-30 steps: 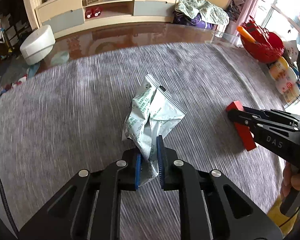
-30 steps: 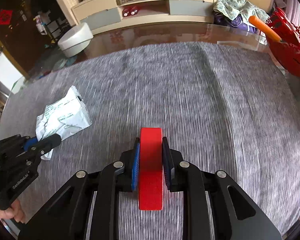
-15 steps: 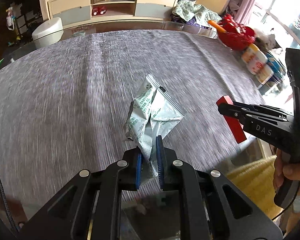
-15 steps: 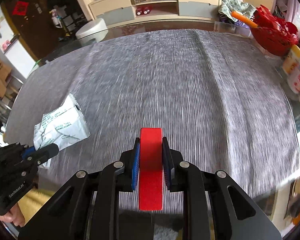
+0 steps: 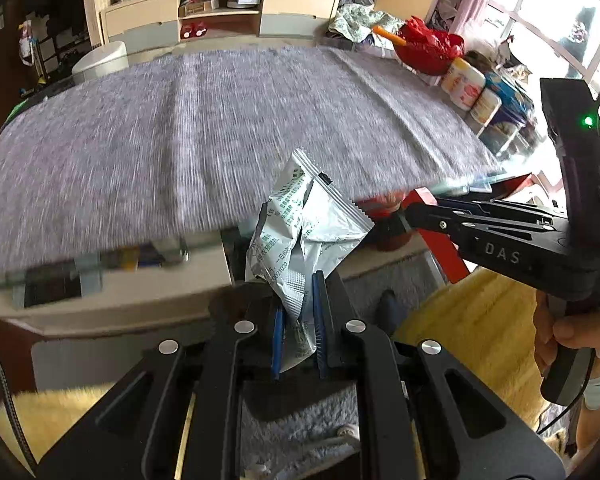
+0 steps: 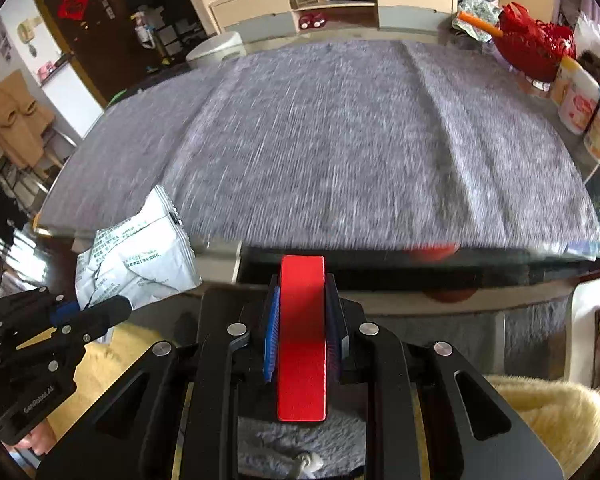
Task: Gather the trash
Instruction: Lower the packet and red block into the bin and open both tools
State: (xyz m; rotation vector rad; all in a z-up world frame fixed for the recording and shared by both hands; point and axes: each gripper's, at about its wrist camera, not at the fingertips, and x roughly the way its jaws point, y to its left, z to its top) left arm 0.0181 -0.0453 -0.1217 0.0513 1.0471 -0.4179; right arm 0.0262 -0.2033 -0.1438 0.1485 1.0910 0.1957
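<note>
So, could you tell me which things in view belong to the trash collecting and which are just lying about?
Part of the job:
- crumpled silver wrapper, clamped in the left gripper
- red block, clamped in the right gripper

Just lying about:
- red basket
- jars at the table edge
- grey table cloth
- cabinet behind

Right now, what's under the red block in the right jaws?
The red block hangs past the table edge, over grey fuzzy rug. The floor directly beneath it is covered.
</note>
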